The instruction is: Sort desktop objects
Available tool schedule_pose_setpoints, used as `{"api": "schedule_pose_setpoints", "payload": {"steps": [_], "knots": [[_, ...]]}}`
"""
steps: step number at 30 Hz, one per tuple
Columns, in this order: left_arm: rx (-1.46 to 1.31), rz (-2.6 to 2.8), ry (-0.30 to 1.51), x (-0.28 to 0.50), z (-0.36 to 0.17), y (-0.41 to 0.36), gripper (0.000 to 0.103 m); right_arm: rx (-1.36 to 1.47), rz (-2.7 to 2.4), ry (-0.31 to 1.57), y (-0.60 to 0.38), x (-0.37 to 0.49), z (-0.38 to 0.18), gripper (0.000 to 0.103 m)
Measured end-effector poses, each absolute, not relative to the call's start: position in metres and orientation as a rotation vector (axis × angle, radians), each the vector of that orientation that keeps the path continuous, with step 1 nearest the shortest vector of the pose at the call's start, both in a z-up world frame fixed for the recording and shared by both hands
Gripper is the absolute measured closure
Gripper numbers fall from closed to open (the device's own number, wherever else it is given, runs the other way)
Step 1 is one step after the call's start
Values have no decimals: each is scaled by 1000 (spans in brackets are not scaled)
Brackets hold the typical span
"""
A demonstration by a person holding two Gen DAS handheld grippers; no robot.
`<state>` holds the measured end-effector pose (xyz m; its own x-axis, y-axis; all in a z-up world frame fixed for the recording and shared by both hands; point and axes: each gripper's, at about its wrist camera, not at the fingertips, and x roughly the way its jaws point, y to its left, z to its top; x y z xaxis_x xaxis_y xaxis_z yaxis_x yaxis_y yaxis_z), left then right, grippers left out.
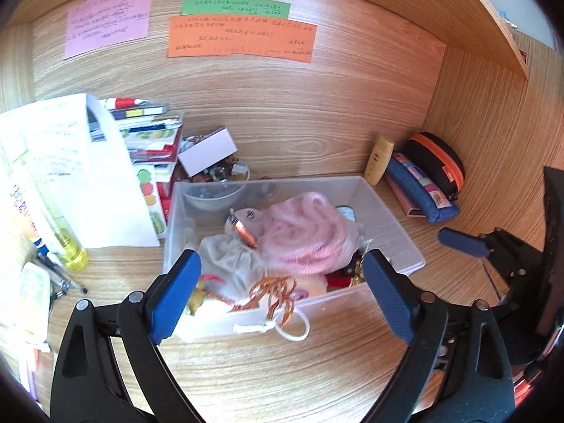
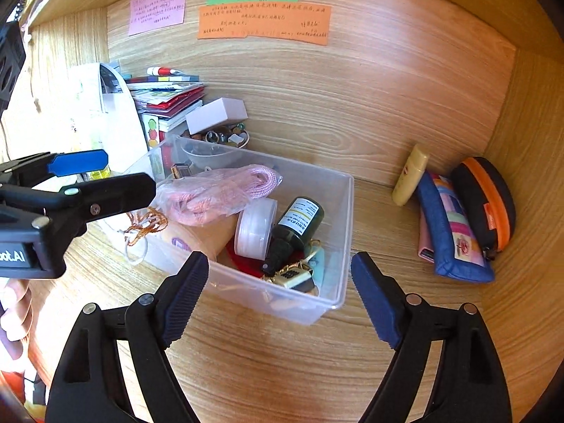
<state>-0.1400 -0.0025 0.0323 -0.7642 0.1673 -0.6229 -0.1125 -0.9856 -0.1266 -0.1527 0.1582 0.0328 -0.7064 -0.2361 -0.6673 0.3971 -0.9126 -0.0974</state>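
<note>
Wood desk (image 1: 246, 370), clear bin (image 1: 387, 204) of clutter; left gripper (image 1: 282, 296) and right gripper (image 2: 280, 296) both spread, empty. Dark bottle (image 2: 299, 222) shows only in right view.

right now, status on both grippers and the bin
Left gripper open, empty, over clear bin. Right gripper open at its near corner. Bin packed; white drawstring drapes over rim.

1. Your right gripper (image 2: 280, 296) hung spread wide over the clear bin's (image 2: 343, 211) near corner, gripping nothing.
2. Your left gripper (image 2: 105, 176) reached in beside the pink cord bag (image 2: 215, 194).
</note>
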Motion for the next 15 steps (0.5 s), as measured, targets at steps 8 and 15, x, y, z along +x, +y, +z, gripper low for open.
{"api": "schedule_pose_setpoints", "payload": {"steps": [8,15], "knots": [[-942,2958,-96,-111,28,-10,9,946,-2614,303,164,-131,37,21],[-947,2981,-56,-99,22,-8,9,923,-2623,269,170,-117,40,20]]}}
